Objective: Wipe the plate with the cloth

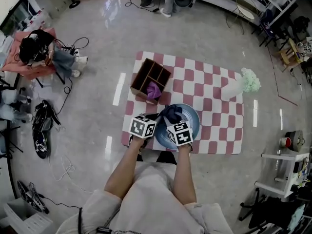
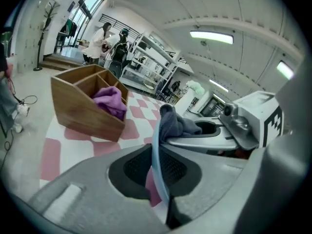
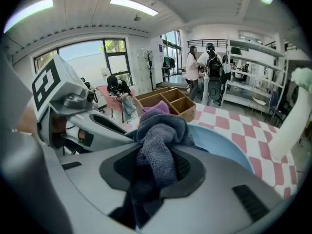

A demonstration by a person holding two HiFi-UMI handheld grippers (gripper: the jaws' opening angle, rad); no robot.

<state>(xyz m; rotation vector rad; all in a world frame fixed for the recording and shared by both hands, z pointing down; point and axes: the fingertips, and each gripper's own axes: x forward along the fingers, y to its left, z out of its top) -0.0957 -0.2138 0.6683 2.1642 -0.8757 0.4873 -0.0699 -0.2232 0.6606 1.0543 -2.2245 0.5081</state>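
Now the plate [image 1: 191, 122], light blue and round, is at the near edge of the checked mat [image 1: 214, 130], just in front of the wooden box [image 1: 150, 79]. The left tongs [image 2: 157, 172] are closed on its rim: in the left gripper view the thin blue edge passes between the two dark pads, and both pads press on it. The right tongs [image 3: 155, 172] are closed on the cloth [image 1: 171, 113], which is dark grey-blue and bunched. One part of the cloth is pinched between the pads, and the rest comes up out of them in a thick fold. This fold is over the left side of the plate's face. I cannot tell surely if it touches the plate there.

Both tongs are close together, side by side, and the marker cubes on them point up toward the head camera. The person's bare forearms reach down to them from the bottom of the head view.

The wooden box has several compartments, and a purple cloth [image 1: 154, 90] lies in the compartment nearest to the plate. A white vase [image 1: 232, 89] with pale green flowers [image 1: 250, 80] stands at the far right of the mat, well apart from the plate. The mat is pink and white and lies on a shiny floor [image 1: 97, 130]. Two people [image 3: 193, 72] stand far behind, near metal shelves [image 3: 253, 72].
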